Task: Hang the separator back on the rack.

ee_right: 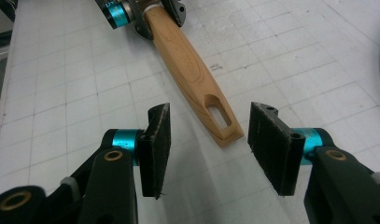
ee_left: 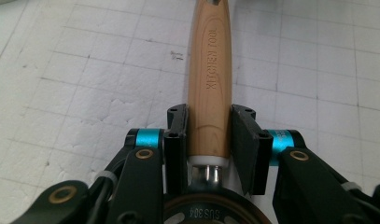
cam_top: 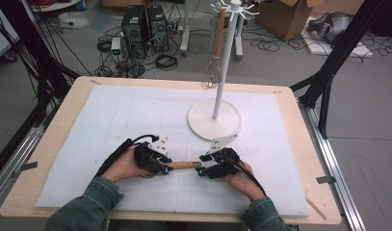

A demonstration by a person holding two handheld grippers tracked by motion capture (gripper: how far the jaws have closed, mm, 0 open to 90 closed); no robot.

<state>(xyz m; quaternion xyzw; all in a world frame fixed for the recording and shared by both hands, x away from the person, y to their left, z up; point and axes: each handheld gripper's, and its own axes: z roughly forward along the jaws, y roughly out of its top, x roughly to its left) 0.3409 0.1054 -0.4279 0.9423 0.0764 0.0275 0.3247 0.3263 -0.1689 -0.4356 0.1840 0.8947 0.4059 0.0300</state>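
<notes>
A kitchen tool with a light wooden handle (cam_top: 184, 165) lies on the white gridded mat near the table's front. My left gripper (cam_top: 164, 167) is shut on the handle (ee_left: 210, 93) close to its steel neck, both pads against the wood. The handle's slotted free end (ee_right: 220, 121) points toward my right gripper (cam_top: 201, 169). That gripper (ee_right: 208, 116) stands open, its pads on either side of the slotted tip without touching it. My left gripper (ee_right: 145, 11) shows at the top of the right gripper view. The tool's head is hidden under my left gripper.
A white hook stand (cam_top: 198, 126) with a round base rises behind my right gripper, and a whisk (cam_top: 212, 72) hangs from it. The white mat (cam_top: 111, 110) covers most of the wooden table (cam_top: 63, 103). Computers, cables and boxes sit on the floor beyond.
</notes>
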